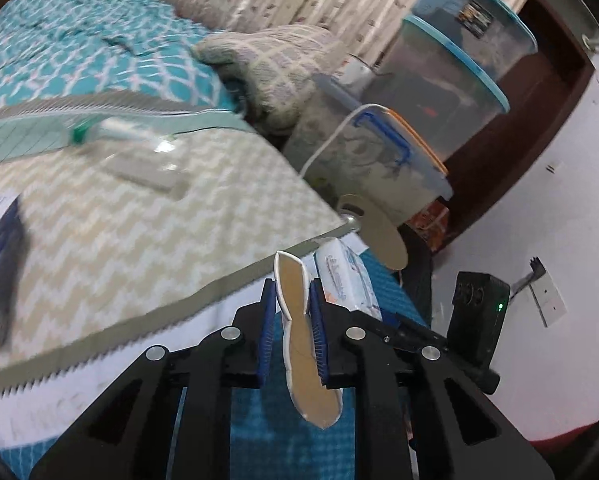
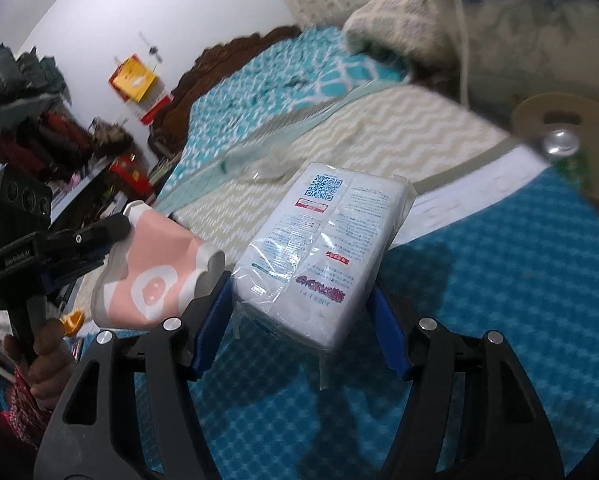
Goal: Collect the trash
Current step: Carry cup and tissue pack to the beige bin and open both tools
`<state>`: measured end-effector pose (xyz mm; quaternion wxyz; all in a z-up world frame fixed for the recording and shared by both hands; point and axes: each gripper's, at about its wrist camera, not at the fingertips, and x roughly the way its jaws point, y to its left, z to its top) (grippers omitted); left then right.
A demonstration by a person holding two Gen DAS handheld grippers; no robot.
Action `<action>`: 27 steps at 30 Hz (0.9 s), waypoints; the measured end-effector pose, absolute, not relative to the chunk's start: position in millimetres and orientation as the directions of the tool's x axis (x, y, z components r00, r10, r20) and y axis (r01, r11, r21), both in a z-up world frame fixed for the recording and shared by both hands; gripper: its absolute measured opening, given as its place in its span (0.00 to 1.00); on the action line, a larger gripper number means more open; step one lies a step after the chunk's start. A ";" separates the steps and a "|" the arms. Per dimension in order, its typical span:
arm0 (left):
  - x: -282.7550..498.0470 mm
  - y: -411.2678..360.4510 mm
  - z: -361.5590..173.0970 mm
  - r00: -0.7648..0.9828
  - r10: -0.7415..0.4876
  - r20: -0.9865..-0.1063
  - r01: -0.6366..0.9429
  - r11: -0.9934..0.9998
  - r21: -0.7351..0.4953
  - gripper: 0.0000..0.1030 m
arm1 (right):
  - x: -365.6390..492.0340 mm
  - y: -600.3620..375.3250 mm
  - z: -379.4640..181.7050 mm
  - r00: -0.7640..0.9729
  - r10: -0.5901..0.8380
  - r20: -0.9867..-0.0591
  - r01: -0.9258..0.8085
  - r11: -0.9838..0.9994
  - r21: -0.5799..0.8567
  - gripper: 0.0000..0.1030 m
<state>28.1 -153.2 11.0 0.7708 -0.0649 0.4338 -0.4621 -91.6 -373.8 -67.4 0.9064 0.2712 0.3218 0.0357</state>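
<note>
Your left gripper (image 1: 293, 316) clenches flattened pink pouch (image 1: 299, 336); right gripper (image 2: 299, 320) grasps tissue pack (image 2: 319, 256). Green-capped tube (image 1: 111, 130) ahead on bed (image 1: 99, 220) uncollected.

Bed (image 1: 111, 240), syringe (image 1: 111, 130) on top

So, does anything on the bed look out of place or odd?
Yes. A clear plastic bottle with a green cap lies on its side on the zigzag cover, and a dark wrapper sits near the cover's edge. Both look like loose trash. The views are blurred, so I cannot tell whether anything has spilled.
</note>
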 end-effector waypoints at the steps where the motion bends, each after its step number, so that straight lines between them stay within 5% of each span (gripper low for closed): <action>1: 30.0 -165.5 14.2 0.185 -0.771 -0.610 0.668 0.554 -0.497 0.15 | -95.6 -383.8 -65.9 0.801 0.219 -0.558 0.125 0.849 0.513 0.64; 19: 51.2 -483.7 1.1 0.044 -0.705 -0.708 0.831 0.419 -0.366 0.19 | -134.7 -604.8 -78.1 0.802 -0.072 -0.594 0.432 0.756 0.491 0.68; 23: 54.1 -522.9 -21.6 0.087 -0.656 -0.750 0.822 0.473 -0.318 0.58 | -119.5 -623.2 -90.6 0.779 -0.076 -0.622 0.455 0.751 0.479 0.82; 27: 56.8 -521.1 -31.4 0.080 -0.646 -0.759 0.808 0.488 -0.330 0.57 | -125.8 -627.9 -92.7 0.798 -0.079 -0.597 0.464 0.712 0.527 0.82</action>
